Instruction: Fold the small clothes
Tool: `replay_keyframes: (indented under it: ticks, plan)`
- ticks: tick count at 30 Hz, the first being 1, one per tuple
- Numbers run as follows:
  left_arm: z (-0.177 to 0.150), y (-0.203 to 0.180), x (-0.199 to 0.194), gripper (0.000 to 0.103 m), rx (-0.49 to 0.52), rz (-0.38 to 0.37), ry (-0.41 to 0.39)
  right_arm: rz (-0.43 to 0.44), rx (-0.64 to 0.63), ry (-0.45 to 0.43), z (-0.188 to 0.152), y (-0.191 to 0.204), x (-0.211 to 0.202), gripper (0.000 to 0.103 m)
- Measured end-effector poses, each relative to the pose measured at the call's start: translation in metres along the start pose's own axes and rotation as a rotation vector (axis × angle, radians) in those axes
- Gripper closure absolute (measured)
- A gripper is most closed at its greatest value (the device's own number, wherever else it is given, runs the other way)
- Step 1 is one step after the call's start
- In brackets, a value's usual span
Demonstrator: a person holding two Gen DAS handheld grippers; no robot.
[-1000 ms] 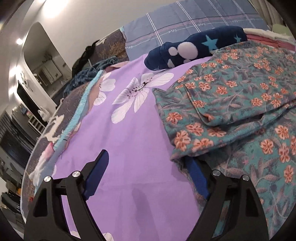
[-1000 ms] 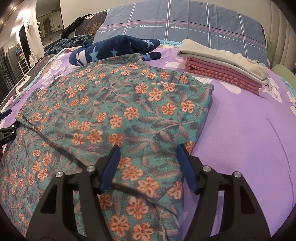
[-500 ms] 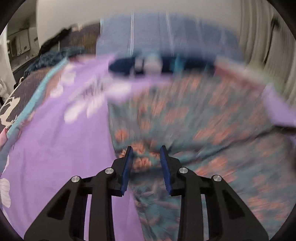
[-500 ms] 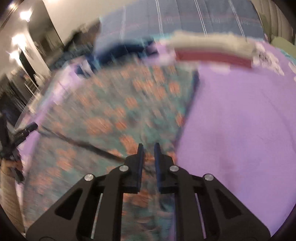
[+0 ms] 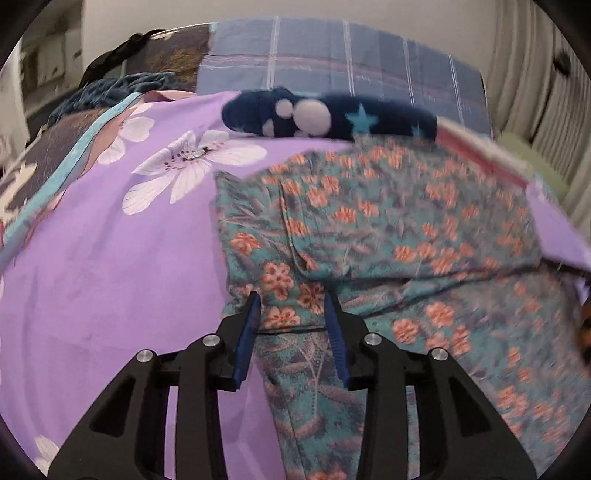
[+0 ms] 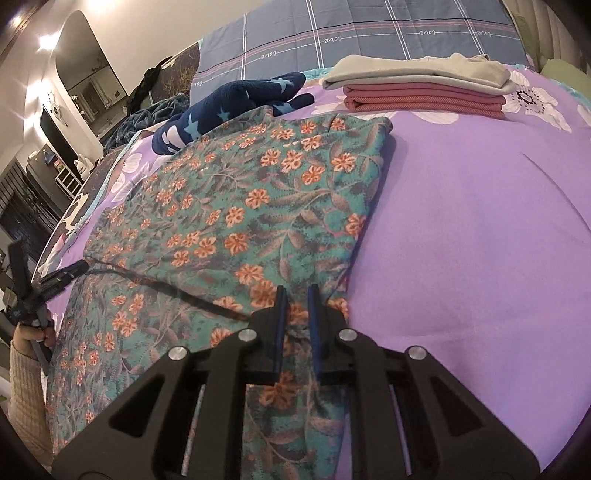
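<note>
purple floral bedsheet [image 6: 480, 221], plaid pillow [image 6: 369, 37], folded stack [image 6: 424, 86], both grippers' fingers pinching teal floral garment [image 6: 258, 206]

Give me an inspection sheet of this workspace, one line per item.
Surface: purple flowered bedsheet.
Job's things: teal floral garment, partly folded, lying flat on the sheet.
Clutter: navy star-print fleece; folded grey and pink stack.
Grippers: left gripper and right gripper each pinch a near corner of the garment.
Cables: nothing seen.
Surroundings: plaid pillow; dim room with shelves at left.
</note>
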State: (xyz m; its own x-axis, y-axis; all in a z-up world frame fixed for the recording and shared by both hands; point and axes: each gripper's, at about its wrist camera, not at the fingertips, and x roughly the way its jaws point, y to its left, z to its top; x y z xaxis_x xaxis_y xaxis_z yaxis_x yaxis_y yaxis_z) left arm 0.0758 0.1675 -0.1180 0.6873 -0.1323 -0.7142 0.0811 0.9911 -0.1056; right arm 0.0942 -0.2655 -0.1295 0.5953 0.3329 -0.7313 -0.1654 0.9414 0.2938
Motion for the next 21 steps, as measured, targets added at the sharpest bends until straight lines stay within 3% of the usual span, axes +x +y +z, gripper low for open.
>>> replay_keyframes:
  ticks: [2, 5, 8, 12, 16, 21]
  plan:
    - [-0.001, 0.006, -0.009, 0.066, -0.016, 0.009, -0.017, -0.008, -0.007, 0.000, 0.000, 0.001, 0.000, 0.091]
    - [-0.009, 0.018, -0.011, 0.063, -0.028, 0.033, 0.030, -0.009, -0.009, -0.002, 0.000, 0.002, 0.000, 0.091]
    - [-0.027, 0.030, -0.016, 0.050, -0.085, -0.042, 0.081, -0.001, 0.001, -0.002, 0.000, 0.001, -0.001, 0.091]
    - [-0.058, 0.027, -0.034, 0.045, -0.079, -0.143, 0.101, -0.003, 0.014, -0.008, -0.002, 0.002, -0.009, 0.088]
    - [-0.079, 0.019, -0.044, 0.032, -0.065, -0.199, 0.108, -0.010, 0.047, -0.024, -0.015, -0.001, -0.029, 0.065]
    - [-0.097, 0.001, -0.061, 0.030, 0.032, -0.178, 0.134, -0.021, 0.052, -0.004, -0.047, -0.005, -0.057, 0.064]
